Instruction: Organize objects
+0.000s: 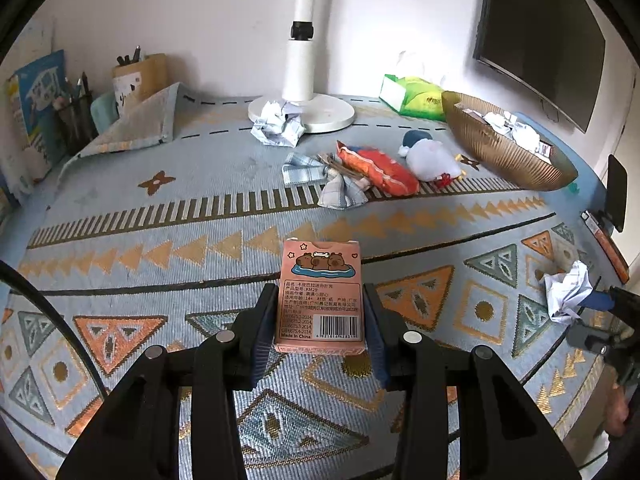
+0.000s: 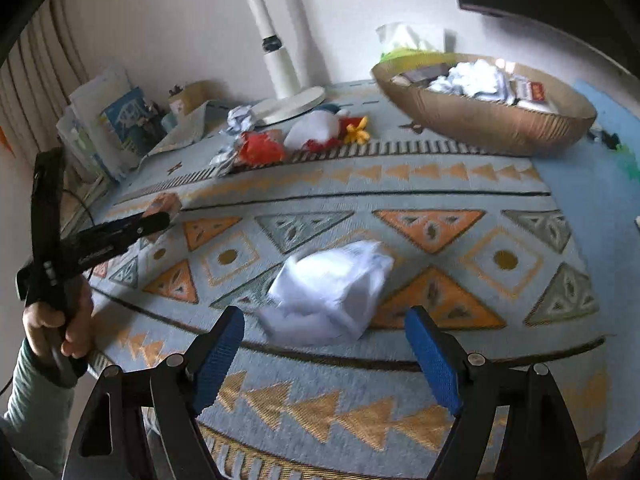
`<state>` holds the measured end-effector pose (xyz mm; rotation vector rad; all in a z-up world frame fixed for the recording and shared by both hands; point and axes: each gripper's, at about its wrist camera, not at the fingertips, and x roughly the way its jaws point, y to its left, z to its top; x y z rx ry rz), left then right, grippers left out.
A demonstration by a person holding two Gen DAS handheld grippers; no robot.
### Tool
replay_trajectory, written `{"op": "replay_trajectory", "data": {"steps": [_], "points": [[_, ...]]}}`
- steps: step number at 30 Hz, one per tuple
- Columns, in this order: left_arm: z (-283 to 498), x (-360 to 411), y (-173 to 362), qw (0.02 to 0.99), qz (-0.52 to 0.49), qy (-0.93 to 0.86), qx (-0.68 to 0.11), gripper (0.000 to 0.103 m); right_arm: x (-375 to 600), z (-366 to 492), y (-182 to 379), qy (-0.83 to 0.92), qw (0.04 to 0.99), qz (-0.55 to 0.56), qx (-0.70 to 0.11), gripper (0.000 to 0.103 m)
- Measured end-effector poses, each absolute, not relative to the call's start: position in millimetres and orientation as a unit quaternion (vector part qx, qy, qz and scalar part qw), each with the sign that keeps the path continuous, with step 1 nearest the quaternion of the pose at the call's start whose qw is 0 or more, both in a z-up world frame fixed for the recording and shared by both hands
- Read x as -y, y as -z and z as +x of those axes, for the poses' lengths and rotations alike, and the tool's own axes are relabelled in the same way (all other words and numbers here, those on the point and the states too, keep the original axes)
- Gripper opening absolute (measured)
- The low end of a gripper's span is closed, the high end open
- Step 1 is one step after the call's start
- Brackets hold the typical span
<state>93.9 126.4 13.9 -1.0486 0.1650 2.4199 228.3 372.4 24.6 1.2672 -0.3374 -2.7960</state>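
Observation:
My left gripper (image 1: pixel 320 316) is shut on a pink card box (image 1: pixel 321 300) printed with capybaras and a barcode, held above the patterned cloth. The box also shows in the right wrist view (image 2: pixel 164 204), at the tip of the left gripper (image 2: pixel 158 216). My right gripper (image 2: pixel 324 328) is open, its blue pads either side of a crumpled white paper ball (image 2: pixel 328 292) lying just ahead on the cloth. That paper ball shows in the left wrist view (image 1: pixel 568 292) at the right. A brown woven basket (image 1: pixel 508 152) (image 2: pixel 480 120) at the far right holds crumpled paper and small boxes.
Beyond lie a checked cloth (image 1: pixel 332 184), an orange-red pouch (image 1: pixel 380 168), a white plush toy (image 1: pixel 432 158), another paper ball (image 1: pixel 276 124), a white lamp base (image 1: pixel 328 110), a green tissue pack (image 1: pixel 412 96), pen holders (image 1: pixel 76 116) and books (image 1: pixel 36 112).

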Motion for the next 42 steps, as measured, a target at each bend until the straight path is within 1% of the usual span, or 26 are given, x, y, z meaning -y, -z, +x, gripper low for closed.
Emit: {"op": "replay_trajectory", "data": {"steps": [4,8,9,10,14,17,21,24,26,28,31,37,38,39,40,41,42], "points": [[95.2,-128.0,-13.5,0.245,-0.385,-0.888,-0.064,0.038,-357.4,223.1,-26.7,0.911,0.008,0.408,0.055,0.082],[94.4,-128.0,-13.2,0.243,-0.387,-0.887,-0.064,0.038,-357.6,212.6,-20.4,0.912,-0.020,0.407,0.035,0.080],[94.3,-128.2,-13.2,0.242,-0.388,-0.887,-0.064,0.038,-357.9,211.4,-20.5,0.913,-0.021,0.405,0.034,0.076],[93.3,-127.5,-12.9,0.242,-0.389,-0.887,-0.065,0.038,-358.1,210.6,-21.6,0.915,-0.019,0.403,0.033,0.057],[90.3,-130.1,-15.0,0.248,-0.397,-0.881,-0.063,0.038,-358.4,213.0,-29.6,0.921,-0.018,0.387,0.038,0.055],[83.7,-139.1,-25.5,0.283,-0.416,-0.864,-0.028,0.038,-362.8,214.8,-42.8,0.925,-0.016,0.376,0.043,0.055],[80.9,-180.8,-69.7,0.315,-0.373,-0.870,-0.067,0.038,-381.1,214.1,-81.2,0.938,-0.040,0.343,0.026,0.055],[70.2,-222.8,-106.5,0.356,-0.344,-0.865,-0.077,0.038,-407.4,209.4,-125.3,0.949,-0.081,0.306,-0.001,0.055],[56.4,-252.1,-125.9,0.387,-0.338,-0.855,-0.067,0.038,-433.1,203.4,-153.5,0.955,-0.114,0.275,-0.006,0.055],[41.2,-285.4,-139.3,0.416,-0.335,-0.844,-0.054,0.038,-461.5,195.6,-175.1,0.956,-0.137,0.257,0.008,0.055],[27.5,-329.0,-143.5,0.436,-0.334,-0.834,-0.051,0.038,-505.7,180.3,-196.5,0.954,-0.168,0.248,0.032,0.055],[13.2,-390.3,-127.1,0.472,-0.353,-0.807,-0.028,0.038,-570.6,144.3,-199.5,0.946,-0.172,0.266,0.070,0.056],[12.7,-396.0,-124.6,0.487,-0.351,-0.800,-0.023,0.039,-577.2,137.0,-195.7,0.945,-0.167,0.269,0.077,0.057],[11.5,-400.2,-121.8,0.502,-0.350,-0.790,-0.019,0.047,-582.4,130.4,-192.1,0.945,-0.163,0.273,0.078,0.060],[9.0,-405.0,-117.8,0.506,-0.356,-0.785,-0.022,0.049,-585.7,123.9,-188.8,0.944,-0.160,0.279,0.077,0.075],[7.0,-409.1,-114.7,0.500,-0.365,-0.785,-0.026,0.049,-590.3,117.5,-184.3,0.941,-0.159,0.291,0.075,0.083],[3.1,-411.9,-110.1,0.491,-0.381,-0.783,-0.027,0.049,-592.7,114.2,-180.4,0.939,-0.165,0.293,0.075,0.083]]}}
